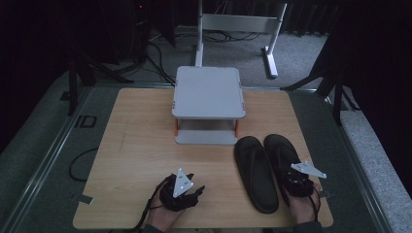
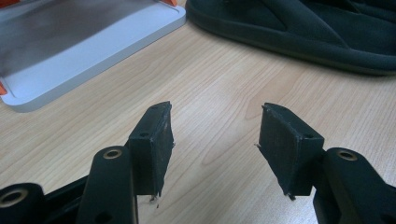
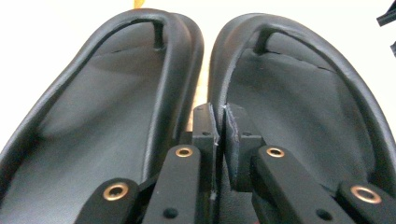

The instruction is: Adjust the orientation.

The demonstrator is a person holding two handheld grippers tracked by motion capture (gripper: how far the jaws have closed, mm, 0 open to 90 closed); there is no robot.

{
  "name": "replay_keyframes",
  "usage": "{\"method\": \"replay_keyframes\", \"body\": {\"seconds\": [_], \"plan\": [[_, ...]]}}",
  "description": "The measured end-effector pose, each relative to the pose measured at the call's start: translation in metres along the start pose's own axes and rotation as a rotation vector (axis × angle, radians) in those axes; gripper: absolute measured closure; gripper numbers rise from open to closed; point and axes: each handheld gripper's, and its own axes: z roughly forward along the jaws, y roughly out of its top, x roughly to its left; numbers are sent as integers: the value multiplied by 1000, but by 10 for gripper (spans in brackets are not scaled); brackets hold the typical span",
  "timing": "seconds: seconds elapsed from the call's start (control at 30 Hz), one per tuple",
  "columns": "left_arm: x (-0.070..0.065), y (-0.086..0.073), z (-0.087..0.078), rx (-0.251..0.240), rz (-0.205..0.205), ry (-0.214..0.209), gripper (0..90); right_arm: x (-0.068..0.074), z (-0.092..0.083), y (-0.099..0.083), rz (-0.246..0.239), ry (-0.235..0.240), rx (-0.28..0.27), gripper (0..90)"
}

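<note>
The step in hand looks like the pick-up of the black flip-flops point(image 1: 269, 170), probably for the grey two-tier rack point(image 1: 209, 92) at twelve o'clock on the wooden table point(image 1: 136, 145). The right gripper point(image 3: 219, 122) sits over the heel of the right-hand flip-flop point(image 3: 299, 98); its jaws are clenched nearly together on that sandal's inner edge, at the seam between the pair, the left-hand flip-flop point(image 3: 93, 116) just beside at nine o'clock. Next comes a lift, judged to need a firm pinch so the soft sole does not slip. The left gripper point(image 2: 215, 140) rests released, the sandals at its one o'clock
</note>
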Motion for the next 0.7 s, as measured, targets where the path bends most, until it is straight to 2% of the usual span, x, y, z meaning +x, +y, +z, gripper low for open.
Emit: {"method": "replay_keyframes", "body": {"seconds": [0.07, 0.1, 0.37, 0.43, 0.5, 0.53, 0.6, 0.63, 0.7], "plan": [[0, 0, 0, 1, 1, 0, 445, 0, 2, 1, -2, -6, -5, 842], [0, 0, 0, 3, 4, 1, 445, 0, 3, 2, 11, 2, -8, 841], [-1, -1, 2, 6, 4, 0, 445, 4, 3, 2, 27, 44, -3, 814], [-1, -1, 2, 6, 5, 1, 445, 2, 1, 2, 48, 75, -20, 735], [-1, -1, 2, 6, 4, 1, 445, 1, -1, 3, 55, 85, -27, 708], [-1, -1, 1, 8, 6, 2, 445, 1, -5, 4, 63, 77, -44, 635], [-1, -1, 1, 6, 6, 2, 445, 1, -5, 4, 63, 77, -44, 635], [-1, -1, 1, 7, 8, 5, 445, 1, -6, 4, 66, 84, -47, 603], [0, -1, 1, 5, 4, 5, 445, 10, -7, 0, 37, 54, -29, 462]]}}
